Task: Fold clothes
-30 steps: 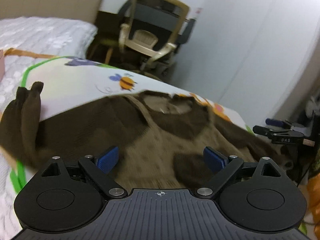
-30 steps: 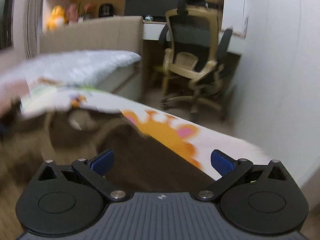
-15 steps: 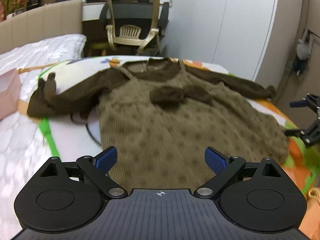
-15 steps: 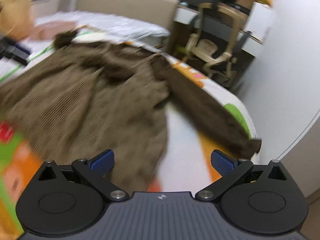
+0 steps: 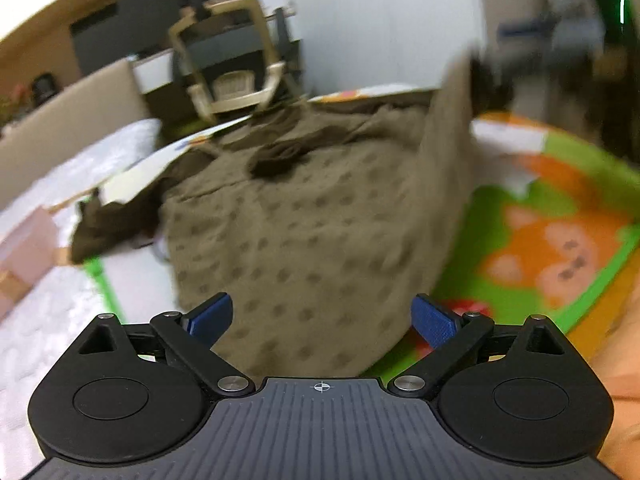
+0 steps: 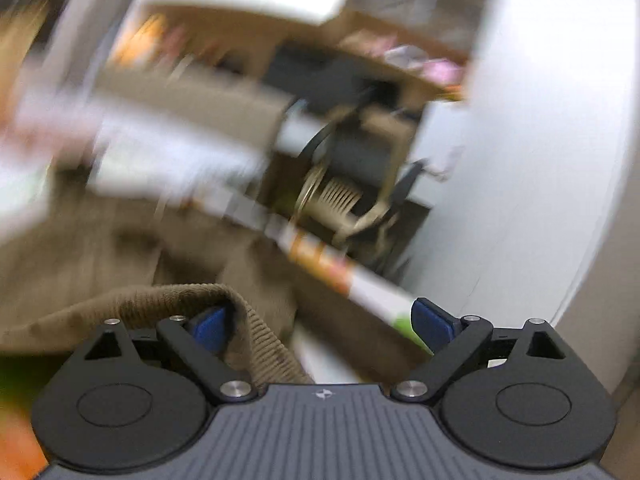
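A brown dotted corduroy dress [image 5: 304,232] with dark brown sleeves lies on a colourful play mat [image 5: 560,248] on the bed. Its right hem corner is lifted up at the right of the left wrist view. My left gripper [image 5: 322,318] is open and empty just above the dress's near hem. My right gripper [image 6: 320,322] stands open, with a fold of the dress's hem [image 6: 256,336] lying between its fingers, against the left pad [image 6: 208,326]. The right wrist view is heavily blurred.
A beige office chair [image 5: 236,68] stands beyond the bed's far end, by a white wall. It also shows in the right wrist view [image 6: 348,196]. A pink box [image 5: 24,248] sits on the white quilt at the left. The beige headboard [image 5: 72,120] is at the far left.
Both grippers dropped back to the dress's near hem. The right gripper now has hem fabric between its fingers and the dress's right corner is lifted. Both views are blurred by motion.
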Tool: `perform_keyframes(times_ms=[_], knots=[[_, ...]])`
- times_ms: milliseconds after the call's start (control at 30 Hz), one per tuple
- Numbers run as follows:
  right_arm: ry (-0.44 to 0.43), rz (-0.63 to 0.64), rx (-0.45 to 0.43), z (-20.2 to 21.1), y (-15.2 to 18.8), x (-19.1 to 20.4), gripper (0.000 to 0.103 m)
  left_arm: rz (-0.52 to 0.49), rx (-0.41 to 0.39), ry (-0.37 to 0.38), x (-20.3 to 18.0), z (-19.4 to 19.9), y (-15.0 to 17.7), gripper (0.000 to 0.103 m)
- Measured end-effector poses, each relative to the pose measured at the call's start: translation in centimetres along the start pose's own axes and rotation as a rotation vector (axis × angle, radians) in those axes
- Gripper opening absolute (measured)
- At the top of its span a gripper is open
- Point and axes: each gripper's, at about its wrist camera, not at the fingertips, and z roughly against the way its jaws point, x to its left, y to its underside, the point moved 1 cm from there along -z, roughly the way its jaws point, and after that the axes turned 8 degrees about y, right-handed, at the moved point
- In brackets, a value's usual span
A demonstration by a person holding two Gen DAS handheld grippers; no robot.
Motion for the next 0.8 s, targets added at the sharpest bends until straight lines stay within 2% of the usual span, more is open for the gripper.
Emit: perform_keyframes(times_ms=[233,333,367,433,533,600,667,800], knots=[[0.019,-0.004,0.016,-0.2,0.1,-0.6,0.094,0.118,-0.002,-0.182,4.5,0.1,0.7,0.099],[0.022,-0.024,0.061,-0.5,1.1,-0.9,0.094,0.166,-0.019,-0.227,6.4,0.8,0.4,0.1],[0.022,-0.032,0.079,-0.5,1.5,-1.1,0.093,0.166,-0.027,-0.243,6.8,1.2,0.1,0.1],[0.033,-0.057,0.102,-0.6,2.0,-1.7,0.083,0.139,-0.058,-0.301,7.4,2.3,-1.0,0.1],[0.084,-0.138,0.063,-0.1,0.5,-4.0,0.082,0.128,-0.12,-0.356,8.5,4.4,-2.5,0.1],[0.099,-0.171,0.039,0.3,-0.2,-5.2,0.082,0.134,-0.123,-0.371,8.9,4.8,-2.4,0.1],[0.076,-0.142,0.035,0.6,0.2,-5.3,0.082,0.144,-0.099,-0.364,8.9,4.6,-1.8,0.1],[-0.088,-0.023,0.067,2.2,2.5,-3.4,0.086,0.2,-0.038,-0.322,8.9,3.2,0.1,0.1]])
